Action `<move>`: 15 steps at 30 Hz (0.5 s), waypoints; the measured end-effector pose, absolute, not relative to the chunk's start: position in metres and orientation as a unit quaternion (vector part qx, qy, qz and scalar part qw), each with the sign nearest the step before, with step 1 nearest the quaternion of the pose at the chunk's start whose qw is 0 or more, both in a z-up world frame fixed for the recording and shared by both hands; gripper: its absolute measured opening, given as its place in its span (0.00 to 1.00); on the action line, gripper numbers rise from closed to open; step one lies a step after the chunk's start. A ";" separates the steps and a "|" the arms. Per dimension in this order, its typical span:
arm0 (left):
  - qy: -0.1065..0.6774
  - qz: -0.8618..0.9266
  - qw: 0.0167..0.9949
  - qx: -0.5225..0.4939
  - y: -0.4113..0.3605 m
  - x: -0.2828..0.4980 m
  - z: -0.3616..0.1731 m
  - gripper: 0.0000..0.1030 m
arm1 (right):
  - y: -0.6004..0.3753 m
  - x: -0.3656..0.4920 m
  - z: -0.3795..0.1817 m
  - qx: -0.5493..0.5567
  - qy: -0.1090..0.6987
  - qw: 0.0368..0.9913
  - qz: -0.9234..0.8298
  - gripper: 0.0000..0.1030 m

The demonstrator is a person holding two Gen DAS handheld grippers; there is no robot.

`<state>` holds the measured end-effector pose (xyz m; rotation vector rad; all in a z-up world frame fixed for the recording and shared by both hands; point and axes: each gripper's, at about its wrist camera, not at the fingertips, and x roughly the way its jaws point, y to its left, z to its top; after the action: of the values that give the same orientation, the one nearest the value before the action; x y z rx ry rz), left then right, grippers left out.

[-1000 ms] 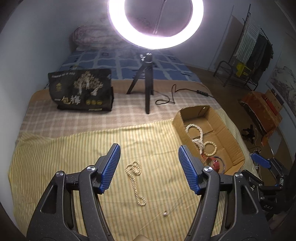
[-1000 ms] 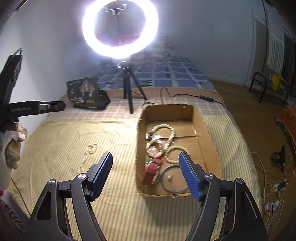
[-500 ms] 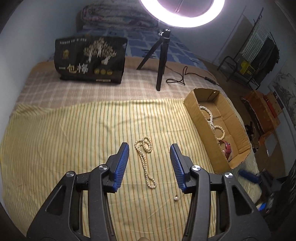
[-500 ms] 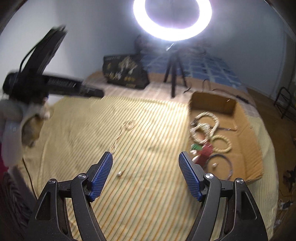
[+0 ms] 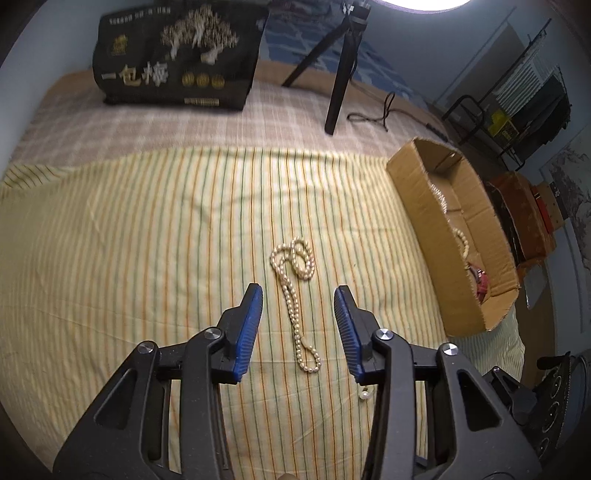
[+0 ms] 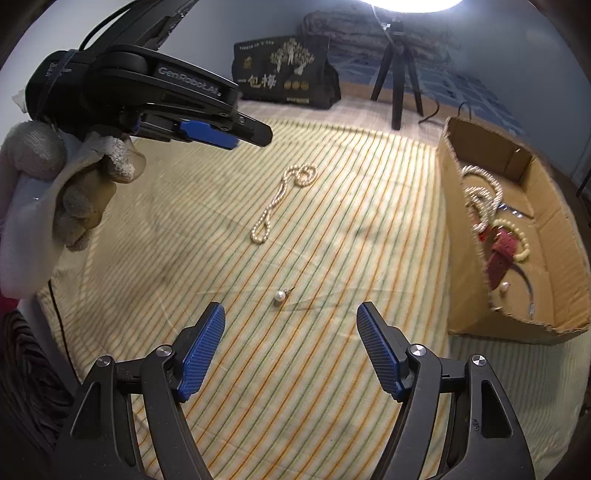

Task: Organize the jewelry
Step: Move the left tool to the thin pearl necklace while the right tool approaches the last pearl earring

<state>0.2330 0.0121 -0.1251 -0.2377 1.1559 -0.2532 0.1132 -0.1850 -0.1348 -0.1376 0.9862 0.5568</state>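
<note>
Two wrist views low over the striped cloth (image 5: 147, 240), sharing pearl necklace (image 5: 295, 295) and cardboard box (image 6: 461, 221).

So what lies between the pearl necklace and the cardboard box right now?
Only bare striped cloth separates the pearl necklace from the cardboard box; the right wrist view shows the same. The loose single pearl lies nearer, outside that stretch.

Lit from the top edge by a ring light (image 6: 417, 3) on a black tripod (image 5: 340, 70). Spread across the frame's middle: a bed under a yellow striped sheet (image 5: 147, 229), then a pale checked blanket (image 5: 147, 122) further up. Upper left, a black printed bag (image 5: 177, 55). Grey-blue walls (image 6: 517, 55) behind. Far right, a metal clothes rack (image 5: 517, 107).
</note>
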 end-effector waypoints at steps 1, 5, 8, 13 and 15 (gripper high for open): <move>0.546 -0.119 0.822 -0.112 0.011 0.234 -0.128 0.40 | -0.184 0.114 -0.136 -0.065 0.469 0.840 0.265 0.71; 0.564 -0.118 0.811 -0.105 0.003 0.237 -0.145 0.40 | -0.177 0.117 -0.147 -0.072 0.476 0.833 0.272 0.69; 0.573 -0.118 0.805 -0.101 -0.002 0.239 -0.154 0.40 | -0.173 0.120 -0.154 -0.074 0.485 0.827 0.276 0.59; 0.581 -0.117 0.800 -0.095 -0.008 0.243 -0.164 0.40 | -0.173 0.129 -0.161 -0.062 0.497 0.820 0.278 0.43; 0.583 -0.114 0.799 -0.095 -0.009 0.245 -0.169 0.40 | -0.174 0.132 -0.163 -0.056 0.499 0.818 0.279 0.39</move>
<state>0.2452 -0.0088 -0.1685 -0.2043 1.2519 -0.2441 0.1323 -0.1735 -0.1632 -0.1201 1.0643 0.5955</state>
